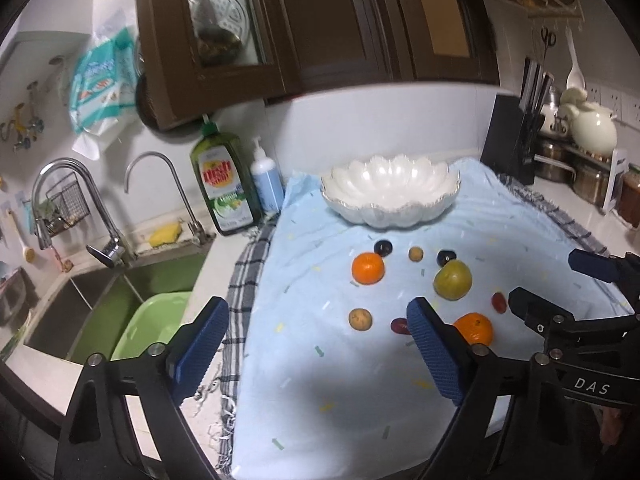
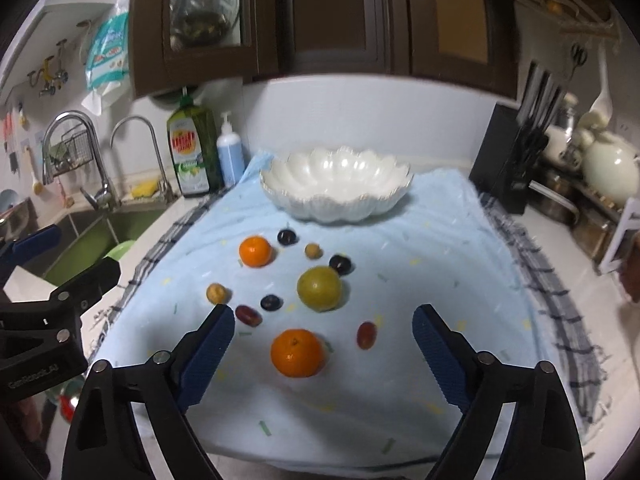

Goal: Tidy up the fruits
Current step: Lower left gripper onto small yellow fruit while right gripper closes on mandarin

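Both the left hand-held gripper (image 1: 316, 344) and the right hand-held gripper (image 2: 324, 354) hung released, the near orange (image 2: 297, 353) lying mid-frame between the right one's fingers, untouched.

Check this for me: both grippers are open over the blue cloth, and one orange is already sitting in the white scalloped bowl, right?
Not quite. The white scalloped bowl holds nothing; the right wrist view shows its inside bare. Both oranges, the far one and the near one, lie on the blue cloth. The rest stands: the left gripper and right gripper are open over the cloth.
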{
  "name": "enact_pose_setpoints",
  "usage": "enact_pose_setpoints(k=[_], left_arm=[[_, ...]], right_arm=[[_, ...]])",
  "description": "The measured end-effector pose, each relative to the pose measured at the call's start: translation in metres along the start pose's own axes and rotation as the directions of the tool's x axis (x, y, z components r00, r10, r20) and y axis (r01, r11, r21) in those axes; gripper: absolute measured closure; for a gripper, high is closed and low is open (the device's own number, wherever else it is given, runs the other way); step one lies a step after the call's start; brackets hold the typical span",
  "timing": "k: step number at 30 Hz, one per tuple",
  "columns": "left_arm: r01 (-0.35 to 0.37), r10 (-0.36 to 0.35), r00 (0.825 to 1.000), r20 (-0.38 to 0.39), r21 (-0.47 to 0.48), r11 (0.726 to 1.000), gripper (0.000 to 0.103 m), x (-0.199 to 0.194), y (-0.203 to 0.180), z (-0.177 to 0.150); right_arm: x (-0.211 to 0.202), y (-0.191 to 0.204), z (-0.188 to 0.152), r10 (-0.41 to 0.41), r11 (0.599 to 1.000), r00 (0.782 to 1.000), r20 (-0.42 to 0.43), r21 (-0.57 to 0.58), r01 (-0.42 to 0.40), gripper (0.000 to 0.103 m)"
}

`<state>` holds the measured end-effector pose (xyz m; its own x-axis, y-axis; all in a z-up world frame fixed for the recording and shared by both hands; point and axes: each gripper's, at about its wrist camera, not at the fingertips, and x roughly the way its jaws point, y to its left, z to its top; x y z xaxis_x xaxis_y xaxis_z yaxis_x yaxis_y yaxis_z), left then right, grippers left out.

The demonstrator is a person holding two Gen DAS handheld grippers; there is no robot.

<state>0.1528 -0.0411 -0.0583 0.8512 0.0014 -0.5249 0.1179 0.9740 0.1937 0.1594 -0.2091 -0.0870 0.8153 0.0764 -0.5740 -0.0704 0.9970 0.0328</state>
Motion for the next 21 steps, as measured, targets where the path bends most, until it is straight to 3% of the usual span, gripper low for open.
enact_pose_setpoints(k=[6,11,21], left_arm=[[0.050,-0.047,0.997,-0.054,0.065,0.997,0.022,0.033,-0.006,-0.004],[0.132,-0.121,0.988,-0.097,0.108,0.985,0.030,0.064,-0.005,-0.004],[0.301,-0.268,0.940,-0.210,0.143,0.943,0.043,0.122,-0.002,-0.013]], right_arm=[[0.032,0.003,-0.007,0.020,1.000,0.995,-0.096,0.021,-0.018,0.021],[0.052,0.010,-0.014,-0.003,0.999,0.987,-0.161,0.039,0.009,0.027],[0.078,0.022,-0.030,-0.072,0.982,0.964,-0.258,0.149,0.113,0.036]])
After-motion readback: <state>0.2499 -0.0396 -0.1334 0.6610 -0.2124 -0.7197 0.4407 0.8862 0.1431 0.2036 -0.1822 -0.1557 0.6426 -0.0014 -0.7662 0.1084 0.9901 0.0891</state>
